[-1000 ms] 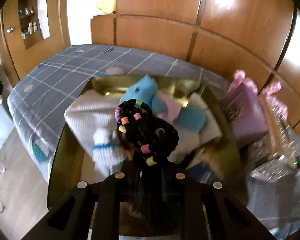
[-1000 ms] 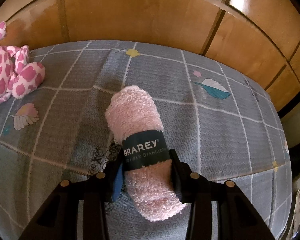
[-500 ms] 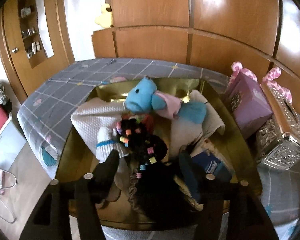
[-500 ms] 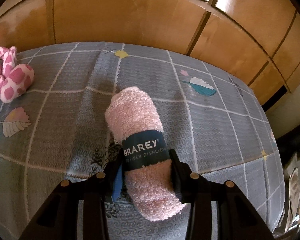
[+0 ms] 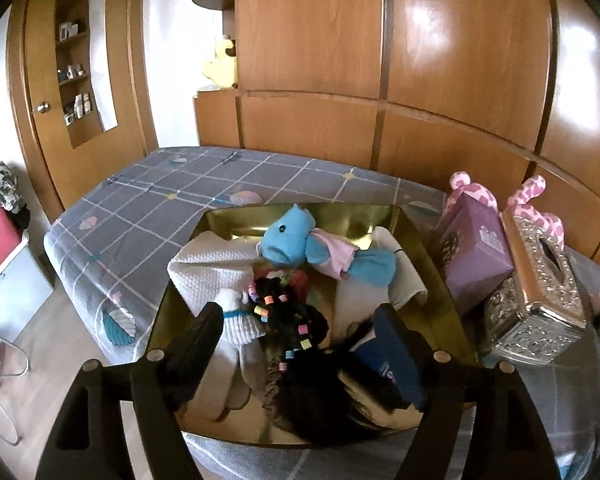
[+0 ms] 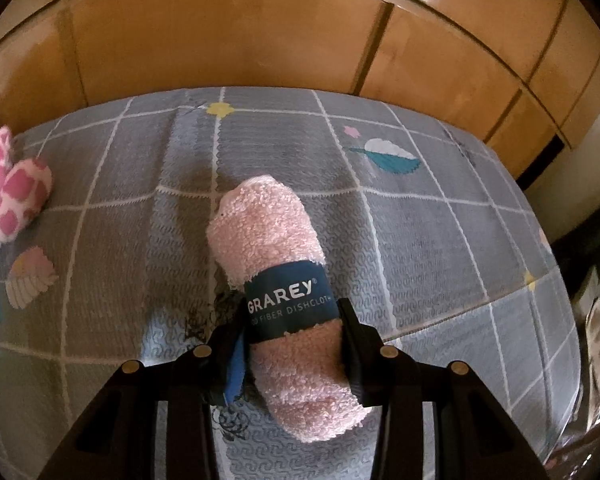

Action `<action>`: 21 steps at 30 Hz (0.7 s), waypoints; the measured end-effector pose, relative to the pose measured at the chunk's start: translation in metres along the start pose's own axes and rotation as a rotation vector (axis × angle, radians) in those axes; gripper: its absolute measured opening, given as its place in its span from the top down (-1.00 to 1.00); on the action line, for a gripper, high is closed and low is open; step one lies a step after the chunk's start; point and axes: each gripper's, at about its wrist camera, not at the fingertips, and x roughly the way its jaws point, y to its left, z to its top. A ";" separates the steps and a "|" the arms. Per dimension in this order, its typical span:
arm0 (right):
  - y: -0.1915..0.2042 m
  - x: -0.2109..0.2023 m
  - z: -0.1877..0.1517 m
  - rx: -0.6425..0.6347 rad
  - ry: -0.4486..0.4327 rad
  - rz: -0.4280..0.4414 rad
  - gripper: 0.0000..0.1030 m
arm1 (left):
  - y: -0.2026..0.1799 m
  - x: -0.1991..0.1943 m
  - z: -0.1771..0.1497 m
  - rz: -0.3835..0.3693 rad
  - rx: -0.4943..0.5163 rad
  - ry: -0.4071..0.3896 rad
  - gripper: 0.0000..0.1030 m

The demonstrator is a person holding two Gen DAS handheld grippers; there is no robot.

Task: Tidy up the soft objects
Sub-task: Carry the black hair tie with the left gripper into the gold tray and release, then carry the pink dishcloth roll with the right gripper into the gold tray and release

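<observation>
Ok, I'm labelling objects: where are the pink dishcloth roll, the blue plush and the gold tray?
pink dishcloth roll [image 6: 278, 236], right wrist view, fluffy upper half.
blue plush [image 5: 286, 238], left wrist view, its face.
gold tray [image 5: 414, 226], left wrist view, right rim.

one gold tray [image 5: 428, 248], two boxes [image 5: 476, 256], one rolled dishcloth [image 6: 284, 288]

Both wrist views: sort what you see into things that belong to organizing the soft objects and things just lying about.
Part of the job:
- gold tray
- blue plush toy
- white waffle towel
- black beaded hair piece
- pink rolled dishcloth, held by the right gripper

Just lying about:
- purple box
- silver tissue box
- yellow plush on the cabinet
</observation>
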 end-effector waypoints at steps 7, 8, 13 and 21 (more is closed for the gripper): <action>-0.008 0.008 0.018 0.130 0.078 0.072 0.24 | -0.004 -0.006 -0.002 -0.023 0.000 0.000 -0.53; -0.007 0.009 0.020 0.141 0.085 0.082 0.24 | -0.005 -0.006 -0.003 -0.026 0.002 0.002 -0.53; 0.003 0.004 0.032 0.181 0.104 0.150 0.25 | -0.008 -0.008 -0.006 -0.034 0.010 0.005 -0.53; 0.050 -0.033 0.073 0.121 0.031 0.252 0.25 | -0.008 -0.009 -0.008 -0.041 0.009 0.013 -0.53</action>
